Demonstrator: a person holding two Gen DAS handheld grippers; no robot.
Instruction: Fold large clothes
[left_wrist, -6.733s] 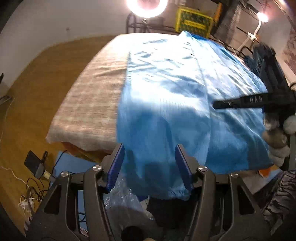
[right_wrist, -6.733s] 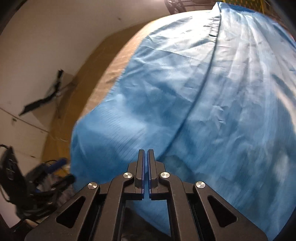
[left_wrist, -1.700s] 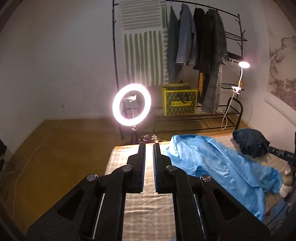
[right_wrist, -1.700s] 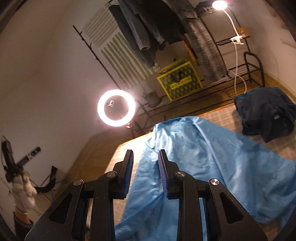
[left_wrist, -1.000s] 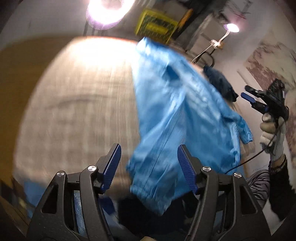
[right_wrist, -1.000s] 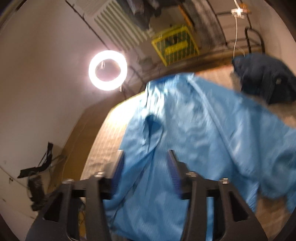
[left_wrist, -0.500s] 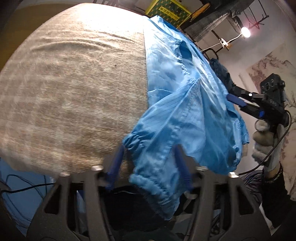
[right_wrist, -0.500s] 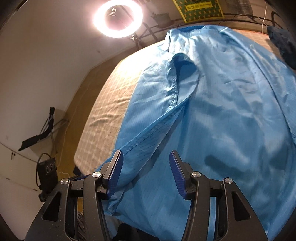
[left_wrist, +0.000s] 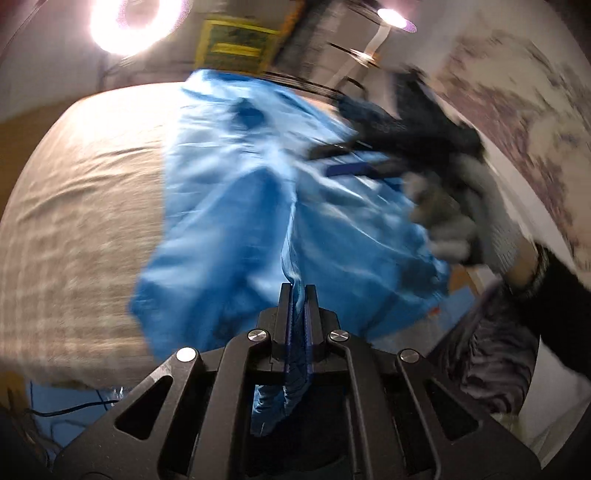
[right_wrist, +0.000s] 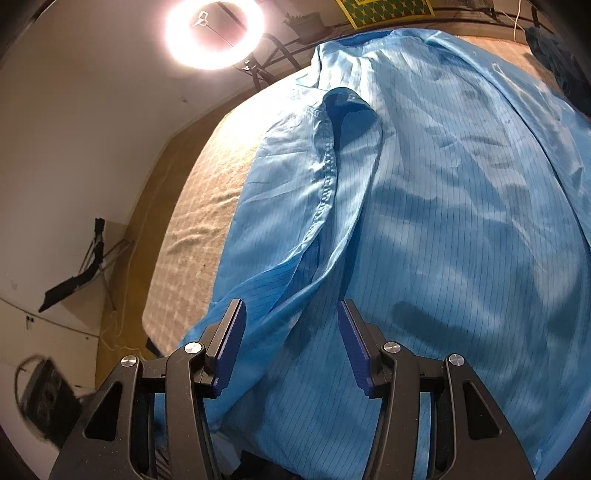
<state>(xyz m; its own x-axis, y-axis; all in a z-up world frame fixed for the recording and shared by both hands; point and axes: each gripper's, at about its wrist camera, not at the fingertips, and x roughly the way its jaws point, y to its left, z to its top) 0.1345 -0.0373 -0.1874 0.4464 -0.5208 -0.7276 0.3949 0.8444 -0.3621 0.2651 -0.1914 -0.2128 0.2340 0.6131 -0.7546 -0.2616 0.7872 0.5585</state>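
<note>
A large blue garment (left_wrist: 236, 192) lies spread over a beige checked bed (left_wrist: 74, 206), its near edge hanging off. My left gripper (left_wrist: 297, 291) is shut on a fold of the garment's near edge; blue cloth hangs between and below the jaws. In the right wrist view the garment (right_wrist: 443, 221) fills most of the frame, with a sleeve (right_wrist: 328, 158) folded across it. My right gripper (right_wrist: 291, 325) is open just above the garment's near edge, holding nothing. It also shows in the left wrist view (left_wrist: 354, 162), blurred, over the garment's right side.
A lit ring light (right_wrist: 214, 33) stands past the bed's far end. A yellow crate (left_wrist: 236, 44) and a lamp (left_wrist: 395, 18) stand behind. A dark garment (right_wrist: 557, 62) lies at the bed's far right. Cables and a tripod (right_wrist: 85, 266) are on the floor to the left.
My left gripper has closed on the garment's near edge; half a second ago it was open around it. My right gripper has stayed open and moved closer over the garment.
</note>
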